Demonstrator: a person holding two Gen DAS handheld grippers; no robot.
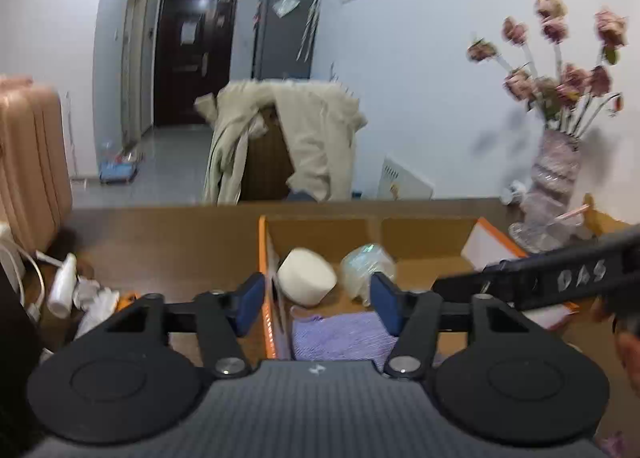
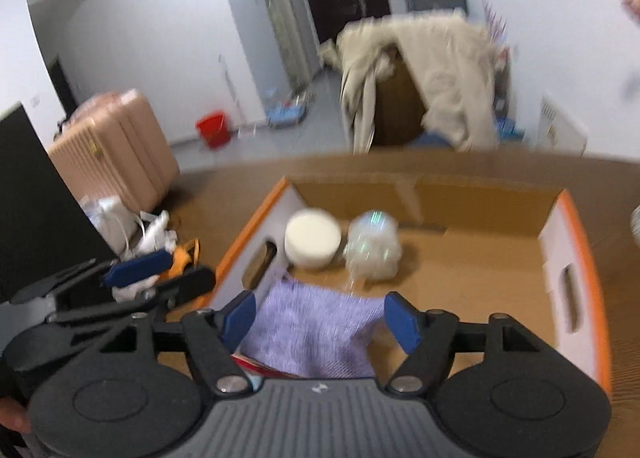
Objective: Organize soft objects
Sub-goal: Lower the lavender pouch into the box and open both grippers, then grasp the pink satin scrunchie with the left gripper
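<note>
An open cardboard box with an orange rim [image 2: 584, 298] stands on the brown table. Inside lie a folded purple cloth [image 2: 308, 334], a white cylindrical roll [image 2: 312, 236] and a clear plastic-wrapped bundle [image 2: 374, 244]. My right gripper [image 2: 320, 320] hovers open over the near part of the box, with the cloth lying below between its blue pads, which do not press on it. My left gripper [image 1: 318, 304] is open too, straddling the box's left wall above the cloth [image 1: 340, 334], short of the roll [image 1: 307, 276]. The right gripper [image 1: 480, 274] reaches in from the right.
A glass vase of pink flowers [image 1: 556, 186] stands on the table right of the box. White clutter and cables [image 1: 64, 282] lie left of it, beside a dark screen [image 2: 32, 198]. Beyond the table are a pink suitcase [image 2: 116, 150], a red bucket [image 2: 214, 128] and a coat-draped chair [image 1: 304, 130].
</note>
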